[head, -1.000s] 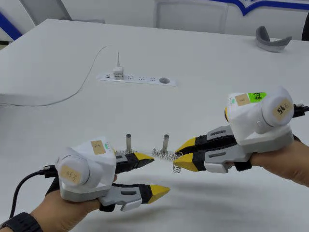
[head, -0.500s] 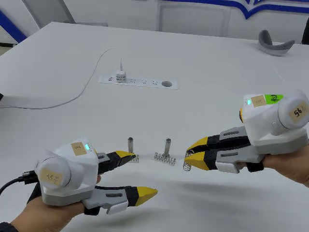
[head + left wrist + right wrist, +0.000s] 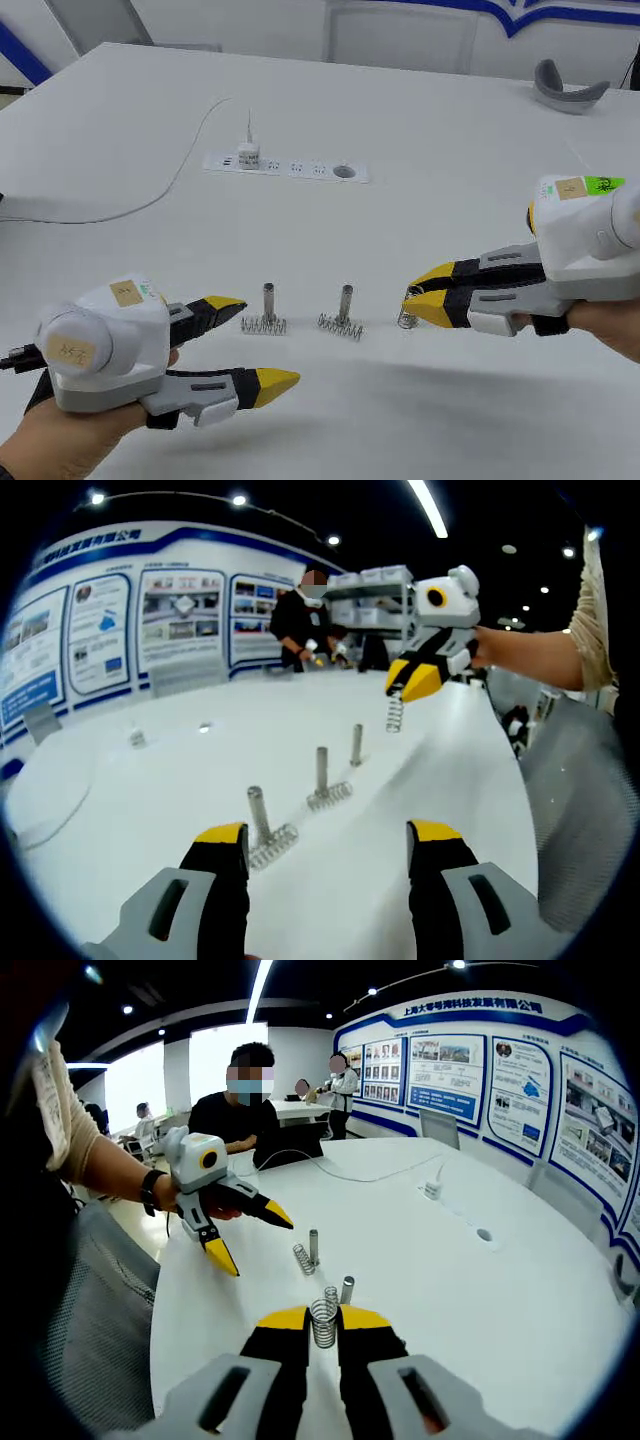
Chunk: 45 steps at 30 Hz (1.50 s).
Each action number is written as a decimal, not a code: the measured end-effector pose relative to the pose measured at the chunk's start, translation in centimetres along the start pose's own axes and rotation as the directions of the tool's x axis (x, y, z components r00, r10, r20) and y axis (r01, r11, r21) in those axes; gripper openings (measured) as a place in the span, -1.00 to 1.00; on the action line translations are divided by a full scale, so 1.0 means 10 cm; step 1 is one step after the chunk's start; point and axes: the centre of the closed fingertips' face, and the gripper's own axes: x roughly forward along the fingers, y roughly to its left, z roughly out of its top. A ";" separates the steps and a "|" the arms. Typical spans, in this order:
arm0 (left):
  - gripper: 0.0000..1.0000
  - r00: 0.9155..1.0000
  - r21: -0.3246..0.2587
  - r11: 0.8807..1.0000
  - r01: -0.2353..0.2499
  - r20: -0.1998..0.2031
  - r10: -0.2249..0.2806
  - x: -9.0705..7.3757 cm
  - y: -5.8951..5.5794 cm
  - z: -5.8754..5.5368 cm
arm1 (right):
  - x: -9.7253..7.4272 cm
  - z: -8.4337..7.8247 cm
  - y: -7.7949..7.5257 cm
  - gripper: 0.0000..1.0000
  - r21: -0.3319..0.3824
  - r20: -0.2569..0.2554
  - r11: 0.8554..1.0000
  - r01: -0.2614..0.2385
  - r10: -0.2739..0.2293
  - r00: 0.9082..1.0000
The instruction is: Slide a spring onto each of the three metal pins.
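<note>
The right hand-held gripper pinched the top coils of a spring. The spring hung from its tips, seemingly clear of the worktop and close to the right pin. The left hand-held gripper had its jaws spread wide with nothing between them, pointing towards the left pin. A second spring lay on its side at the foot of that pin. A third spring lay the same way against the middle pin. No pin wore a spring yet.

I took the spring for a light, thin wire coil that a hard squeeze would squash or flick away. A gentle hold across the end coils, as here, should leave the lower end free to drop over a pin.

Against half a second before, both hand-held grippers had drawn outward. The left one's upper tip, then just beside the left pin, now stood apart from it. The right one had carried its spring further from the middle pin. The pins and the lying springs had not moved.
</note>
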 end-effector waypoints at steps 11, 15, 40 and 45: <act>0.37 1.000 -0.016 1.000 -0.014 -0.007 0.014 -0.01 0.04 -0.02 | -0.08 0.03 -0.31 -0.77 0.012 0.011 0.994 0.112 -0.112 0.994; 0.37 1.000 -0.019 1.000 -0.015 -0.006 0.015 -0.02 0.03 -0.02 | -0.08 0.04 -0.42 -0.77 0.018 0.023 0.988 0.153 -0.153 0.988; 0.36 1.000 -0.033 0.999 -0.023 -0.013 0.023 -0.04 0.07 -0.05 | 0.07 -0.22 -0.65 -0.77 0.092 0.012 0.975 0.202 -0.204 0.979; 0.36 1.000 -0.032 0.999 -0.020 -0.019 0.019 -0.05 0.07 -0.06 | 0.11 -0.28 -0.64 -0.77 0.107 0.007 0.975 0.196 -0.198 0.980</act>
